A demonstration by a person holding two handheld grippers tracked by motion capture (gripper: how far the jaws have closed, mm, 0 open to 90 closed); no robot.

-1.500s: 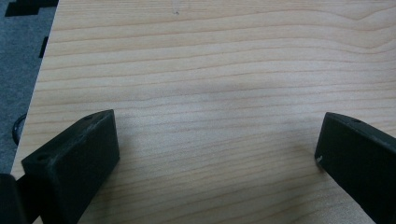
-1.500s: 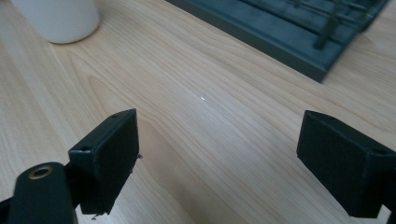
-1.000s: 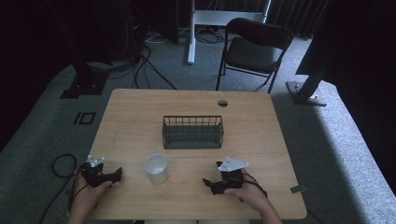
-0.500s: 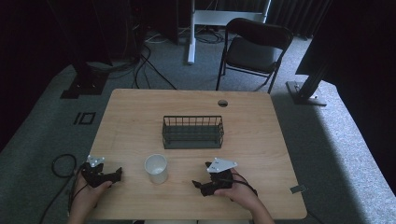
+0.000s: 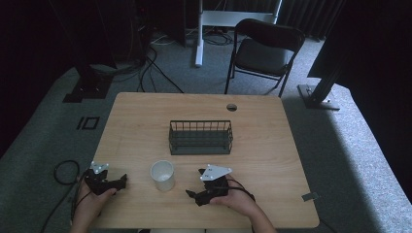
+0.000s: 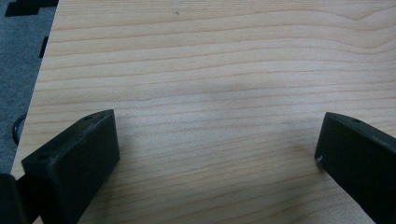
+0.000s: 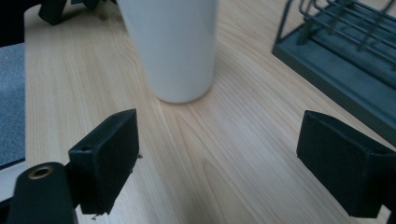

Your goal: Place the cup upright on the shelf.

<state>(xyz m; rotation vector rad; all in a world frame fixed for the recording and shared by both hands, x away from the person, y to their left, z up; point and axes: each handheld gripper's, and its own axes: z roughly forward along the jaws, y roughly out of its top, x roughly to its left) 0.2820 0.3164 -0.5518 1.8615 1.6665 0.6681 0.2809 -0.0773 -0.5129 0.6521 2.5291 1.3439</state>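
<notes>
Right hand-held gripper [image 5: 194, 195] has slid left toward white cup [image 5: 162, 174], jaws wide, empty. Cup upright on table [image 5: 262, 145], near wire basket [image 5: 200, 137]. Left hand-held gripper [image 5: 119, 180] unmoved, open, empty. Likely grasp approach.

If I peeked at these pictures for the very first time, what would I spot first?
Probably the white cup, standing upright near the front of the wooden table between two hands holding black grippers. The right gripper points at the cup with its fingers wide apart, close but not touching. Behind the cup sits a dark wire basket in the middle of the table.
</notes>
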